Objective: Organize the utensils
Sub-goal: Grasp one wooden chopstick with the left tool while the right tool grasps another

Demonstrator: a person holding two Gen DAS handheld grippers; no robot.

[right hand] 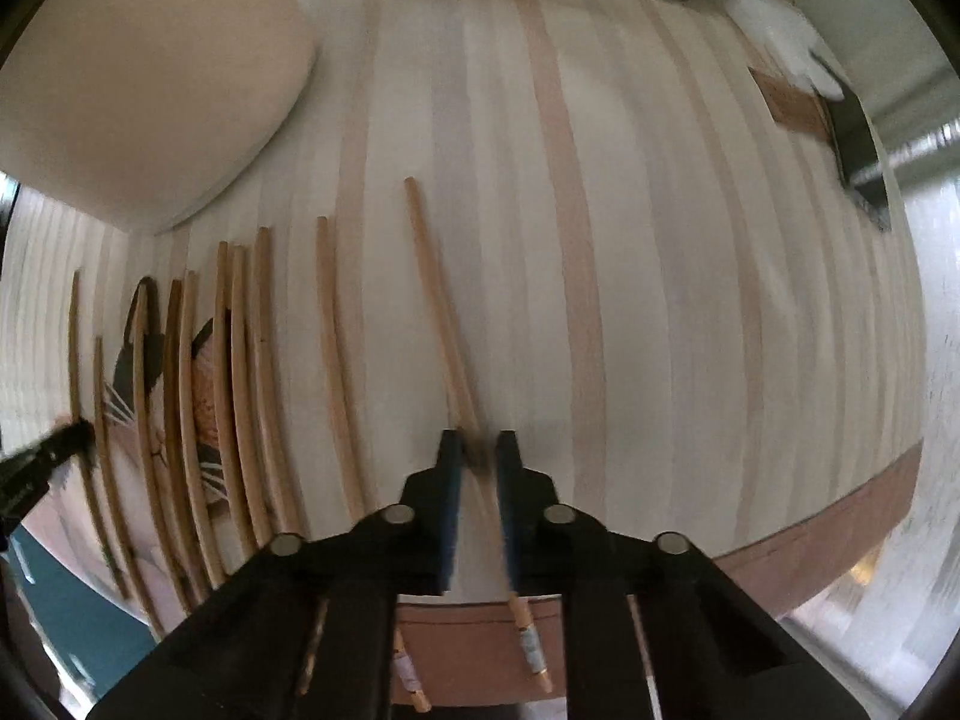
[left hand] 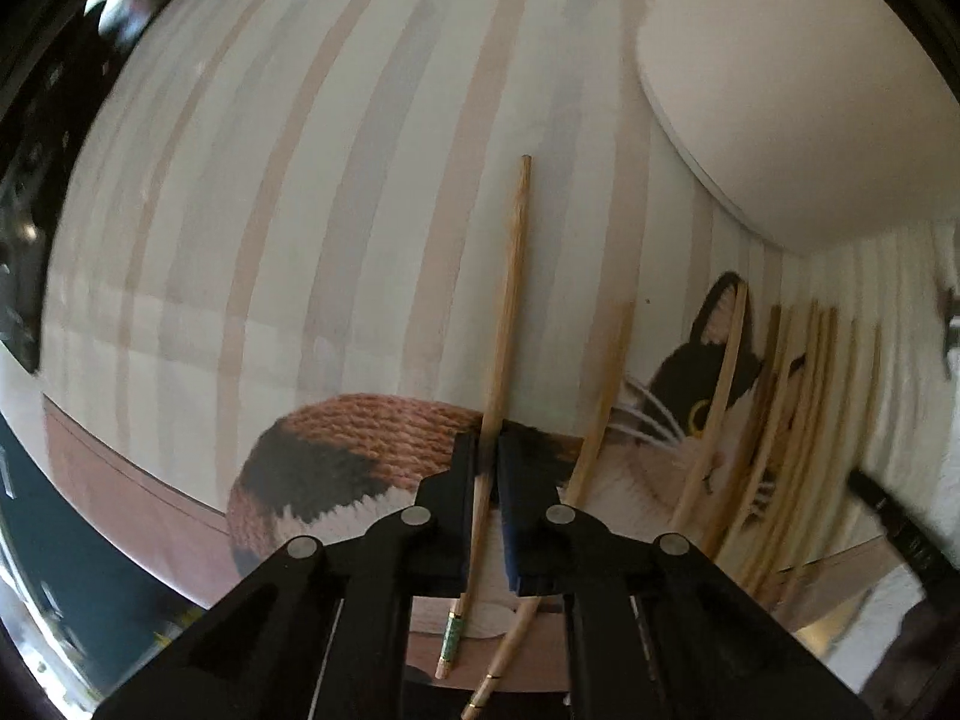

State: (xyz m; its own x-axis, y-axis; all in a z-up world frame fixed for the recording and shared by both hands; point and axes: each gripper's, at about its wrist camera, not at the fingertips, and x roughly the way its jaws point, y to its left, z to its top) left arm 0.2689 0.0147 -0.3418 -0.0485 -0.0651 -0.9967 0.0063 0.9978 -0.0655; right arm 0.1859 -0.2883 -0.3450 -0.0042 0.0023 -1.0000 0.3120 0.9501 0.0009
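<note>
In the left wrist view my left gripper (left hand: 487,450) is shut on a wooden chopstick (left hand: 509,300) with a green band, which points away over the striped cloth (left hand: 270,180). Several more chopsticks (left hand: 792,408) lie in a row to its right, over a cat picture (left hand: 690,372). In the right wrist view my right gripper (right hand: 479,450) is shut on another chopstick (right hand: 435,300) with a pale band at its near end. Several chopsticks (right hand: 240,390) lie side by side to its left.
A large white plate (left hand: 798,90) sits at the far right in the left view; it also shows at the far left in the right view (right hand: 138,78). The other gripper (right hand: 36,468) shows at the left edge. A white glove (right hand: 786,30) and dark object (right hand: 858,144) lie far right.
</note>
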